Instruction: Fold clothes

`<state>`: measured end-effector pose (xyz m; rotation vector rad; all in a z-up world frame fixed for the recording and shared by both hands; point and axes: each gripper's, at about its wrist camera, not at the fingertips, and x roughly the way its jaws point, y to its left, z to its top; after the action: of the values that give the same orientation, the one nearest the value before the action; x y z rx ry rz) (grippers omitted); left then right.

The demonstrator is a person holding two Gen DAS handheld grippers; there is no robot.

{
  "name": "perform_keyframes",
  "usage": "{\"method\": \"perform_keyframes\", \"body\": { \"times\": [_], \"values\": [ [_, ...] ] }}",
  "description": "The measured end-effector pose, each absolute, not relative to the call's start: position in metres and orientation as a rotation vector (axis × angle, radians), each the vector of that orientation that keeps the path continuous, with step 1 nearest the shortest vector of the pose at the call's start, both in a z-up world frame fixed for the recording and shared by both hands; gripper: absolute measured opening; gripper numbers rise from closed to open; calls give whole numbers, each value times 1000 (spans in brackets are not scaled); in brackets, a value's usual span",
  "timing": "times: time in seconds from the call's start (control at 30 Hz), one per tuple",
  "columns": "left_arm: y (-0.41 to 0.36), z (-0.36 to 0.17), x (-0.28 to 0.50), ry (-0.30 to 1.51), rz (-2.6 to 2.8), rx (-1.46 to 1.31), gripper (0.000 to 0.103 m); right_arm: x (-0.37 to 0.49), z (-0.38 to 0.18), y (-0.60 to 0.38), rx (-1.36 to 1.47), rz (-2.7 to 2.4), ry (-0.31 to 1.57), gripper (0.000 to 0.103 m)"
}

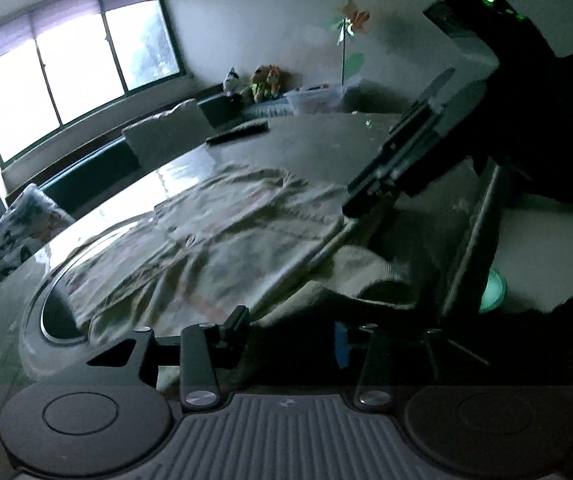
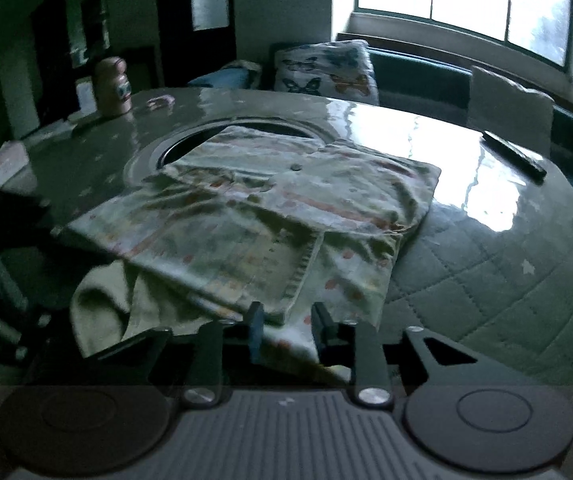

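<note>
The pale printed garment [image 2: 270, 208] lies partly folded mid-table, overlapping the round inset ring [image 2: 146, 156], its near hem hanging off the table's near edge. The right gripper [image 2: 288, 330] hovers there, jaws spread either side of the hem, gripping nothing. The left gripper [image 1: 290, 332] sits low at the same edge, jaws wide apart

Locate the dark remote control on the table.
In the right wrist view the remote control lies far right on the table, beyond the floral garment, before the pale chair back.
</note>
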<state>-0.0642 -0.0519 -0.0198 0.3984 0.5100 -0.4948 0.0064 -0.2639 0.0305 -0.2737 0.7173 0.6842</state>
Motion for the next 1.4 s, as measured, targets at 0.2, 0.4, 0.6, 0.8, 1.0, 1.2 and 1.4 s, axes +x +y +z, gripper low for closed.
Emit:
{"method": "perform_keyframes", "body": {
  "times": [0.2,0.4,0.6,0.8,1.0,1.2,1.4],
  "values": [
    [-43,-11,-48,514,-480,290,9,-12,33,-264,-395,755,694,47],
    [-31,1,-21,531,-418,155,7,-22,31,-257,-451,827,654,51],
    [-26,4,0,562,-398,92,7,-14,23,-237,-449,858,602,50],
    [-19,6,-7,572,-395,97,12,2,18,-229,-375,862,643,24],
    [-7,8,-35,539,-367,171,37,14,30,-235,-250,861,677,13],
    [2,-3,-51,544,-317,272,44,23,42,-235,-190,847,664,11],
    [9,-16,-49,538,-246,361,44,29,54,-234,-174,833,630,11]
  ]
}}
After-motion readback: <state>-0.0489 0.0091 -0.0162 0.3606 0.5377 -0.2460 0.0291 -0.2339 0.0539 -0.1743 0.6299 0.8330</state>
